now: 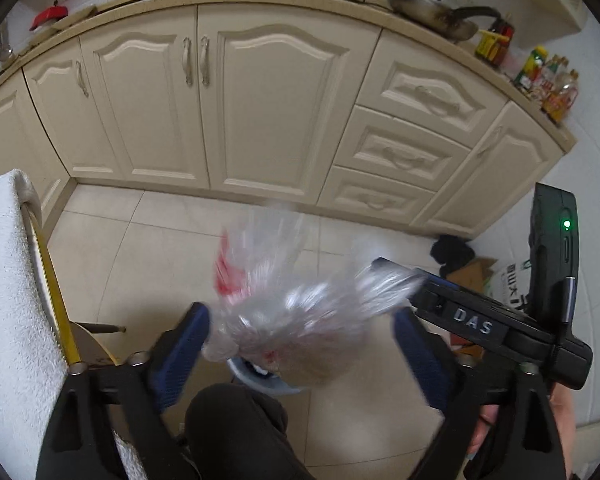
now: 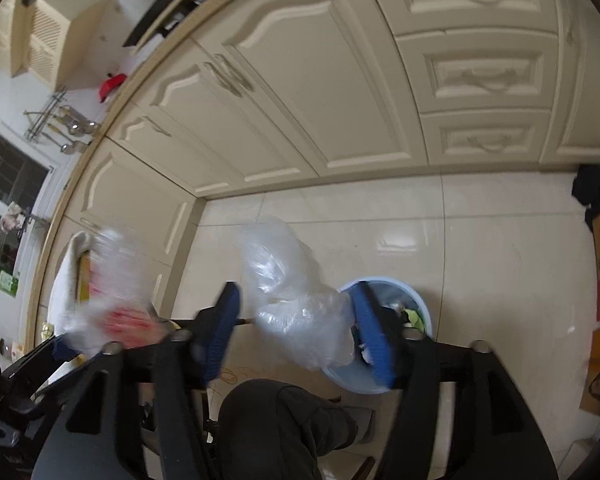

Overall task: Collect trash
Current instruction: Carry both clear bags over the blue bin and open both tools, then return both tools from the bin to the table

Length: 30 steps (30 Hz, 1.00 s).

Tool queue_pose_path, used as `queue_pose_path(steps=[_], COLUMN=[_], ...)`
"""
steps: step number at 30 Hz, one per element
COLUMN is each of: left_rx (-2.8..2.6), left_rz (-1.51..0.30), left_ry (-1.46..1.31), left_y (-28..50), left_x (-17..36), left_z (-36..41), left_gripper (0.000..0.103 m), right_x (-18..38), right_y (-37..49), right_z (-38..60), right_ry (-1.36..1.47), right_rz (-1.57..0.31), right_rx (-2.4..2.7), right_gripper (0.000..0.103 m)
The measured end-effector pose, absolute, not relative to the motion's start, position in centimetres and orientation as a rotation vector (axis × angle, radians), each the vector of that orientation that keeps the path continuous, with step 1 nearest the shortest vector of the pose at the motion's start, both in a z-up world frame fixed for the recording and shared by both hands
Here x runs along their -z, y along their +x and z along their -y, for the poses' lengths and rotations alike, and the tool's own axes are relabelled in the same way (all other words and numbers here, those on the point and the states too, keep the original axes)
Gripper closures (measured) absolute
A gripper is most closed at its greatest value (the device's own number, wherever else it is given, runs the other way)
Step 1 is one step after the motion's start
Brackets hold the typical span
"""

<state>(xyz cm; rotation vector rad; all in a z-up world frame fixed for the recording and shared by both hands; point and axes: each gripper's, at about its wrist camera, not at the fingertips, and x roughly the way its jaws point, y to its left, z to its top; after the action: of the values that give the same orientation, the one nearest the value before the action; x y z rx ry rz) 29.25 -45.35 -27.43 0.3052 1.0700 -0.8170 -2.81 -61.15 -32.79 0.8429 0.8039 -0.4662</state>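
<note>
Left wrist view: looks down past cream cabinets onto pale floor tiles, with a white towel draped at the left edge. Lower down, shows a dark-trousered knee close to a small blue bin that already has scraps in it. Finds the left gripper spread wide and released, with a red-printed bag loose and blurred between its fingers, directly above what little of the bin shows there. From the right wrist, finds the right gripper likewise unclenched around a clear bag — brushing the right-hand finger, apart from the left-hand one, and overlapping only the bin's near-left rim. Reads as the drop step of the collection, both bags let go over the bin. Could go wrong easily: thin film, almost weightless, liable to drift or balloon sideways and settle on the tiles. Could also catch on a ribbed pad and get dragged off — or perch on the scraps and spill back out.
</note>
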Motion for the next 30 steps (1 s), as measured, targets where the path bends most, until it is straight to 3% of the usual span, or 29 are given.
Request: queue_pose_path(steps=[1, 5, 9, 17, 30], left_rx=[0.812, 0.788, 0.771, 0.752, 0.66], left_rz=[-1.063, -1.043, -1.009, -0.879, -0.666], left_ry=[0.305, 0.32, 0.299, 0.254, 0.125], left_y=[29.3, 29.6, 28.2, 23.5, 17.0], left_x=[27.4, 27.3, 26.7, 22.4, 15.5], left_z=[45.7, 46.3, 44.2, 37.5, 22.4], left_gripper=[0.001, 0.001, 0.001, 0.001, 0.001], right_x=[33.0, 33.2, 32.6, 29.7, 20.2], right_y=[-2.9, -3.4, -3.6, -3.3, -0.1], right_z=[61.2, 61.5, 61.4, 59.8, 52.3], right_ry=[0.851, 0.865, 0.856, 0.81, 0.641], right_rz=[-0.805, -0.801, -0.797, -0.77, -0.66], right_rx=[0.473, 0.49, 0.505, 0.515, 0.414], right_gripper=[0.024, 0.017, 0.001, 0.0, 0.0])
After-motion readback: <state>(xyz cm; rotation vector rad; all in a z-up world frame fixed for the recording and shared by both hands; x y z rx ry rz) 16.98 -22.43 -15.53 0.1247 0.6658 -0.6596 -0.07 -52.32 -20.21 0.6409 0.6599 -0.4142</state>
